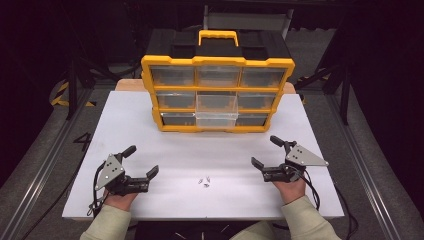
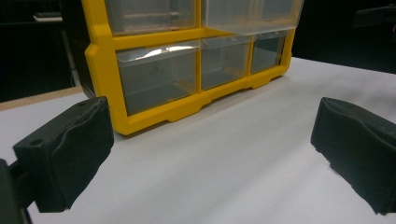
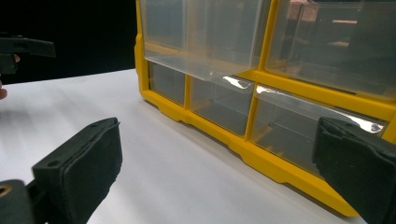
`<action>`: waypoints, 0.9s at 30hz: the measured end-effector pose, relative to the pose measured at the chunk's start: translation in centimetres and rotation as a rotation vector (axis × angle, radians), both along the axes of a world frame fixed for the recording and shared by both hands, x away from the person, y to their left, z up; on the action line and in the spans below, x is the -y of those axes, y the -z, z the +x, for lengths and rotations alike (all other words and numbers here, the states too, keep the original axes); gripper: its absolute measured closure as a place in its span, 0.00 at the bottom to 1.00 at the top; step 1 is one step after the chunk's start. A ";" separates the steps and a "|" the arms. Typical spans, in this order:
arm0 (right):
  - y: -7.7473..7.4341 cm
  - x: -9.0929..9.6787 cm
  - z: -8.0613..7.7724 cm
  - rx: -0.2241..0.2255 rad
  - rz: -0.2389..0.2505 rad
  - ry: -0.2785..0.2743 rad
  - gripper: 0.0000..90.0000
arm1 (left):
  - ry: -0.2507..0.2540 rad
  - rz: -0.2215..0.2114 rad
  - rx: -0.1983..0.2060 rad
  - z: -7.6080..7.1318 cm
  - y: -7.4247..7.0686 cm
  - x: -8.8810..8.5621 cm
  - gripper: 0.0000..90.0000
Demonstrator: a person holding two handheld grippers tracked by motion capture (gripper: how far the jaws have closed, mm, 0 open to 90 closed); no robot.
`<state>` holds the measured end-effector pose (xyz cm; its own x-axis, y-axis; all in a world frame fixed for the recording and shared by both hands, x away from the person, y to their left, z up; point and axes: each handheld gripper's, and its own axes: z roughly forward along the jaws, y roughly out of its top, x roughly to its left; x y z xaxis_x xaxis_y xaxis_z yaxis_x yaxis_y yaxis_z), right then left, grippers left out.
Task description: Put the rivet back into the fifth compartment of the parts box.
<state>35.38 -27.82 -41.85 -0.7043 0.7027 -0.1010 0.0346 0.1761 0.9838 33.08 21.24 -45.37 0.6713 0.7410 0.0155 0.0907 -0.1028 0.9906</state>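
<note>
High view shows the left claw (image 1: 142,161) and the right claw (image 1: 267,151) resting low on the white tabletop (image 1: 165,145), one at each near corner, both with jaws spread wide and nothing between them; the two gripper views confirm this, each looking out past a pair of black pads with bare tabletop in the gap. Between the two claws, a little nearer the person, lies a small cluster of screws (image 1: 204,181), too small to count or to tell how each one lies. Farther back stands the yellow organizer (image 1: 218,93) with its clear drawers, and the middle drawer (image 1: 216,109) is pulled out toward the person, its open top facing up. Judging by this layout, the step in hand is to pick up a screw and drop it into that drawer. To do it well, bring one claw down over a single screw at the edge of the cluster, with the pads straddling it across its thin axis, and close gently so it does not skid away on the smooth surface. Lift straight up, carry it over the drawer's open top, and release low so it does not bounce out. The other claw can stay clear or steady the organizer.
</note>
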 end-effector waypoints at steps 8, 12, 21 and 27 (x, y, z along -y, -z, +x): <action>0.1 -0.1 0.2 0.007 -0.015 0.010 0.03 | 0.001 0.043 -0.002 0.0 0.0 0.1 0.00; -0.1 -0.1 0.3 0.001 -0.016 0.017 0.03 | 0.010 0.046 -0.013 0.3 0.1 0.1 0.00; -1.6 -1.8 0.5 0.008 -0.043 -0.017 0.03 | 0.008 0.041 -0.043 0.5 0.1 0.0 0.01; -2.6 -3.6 1.3 0.000 -0.053 -0.056 0.03 | 0.013 0.043 -0.038 0.5 0.0 0.0 0.01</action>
<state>36.72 -24.22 -39.28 -0.7425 0.6557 -0.1368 0.0235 0.2297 0.9730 33.62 21.27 -45.37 0.6817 0.7313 0.0212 0.1267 -0.1466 0.9810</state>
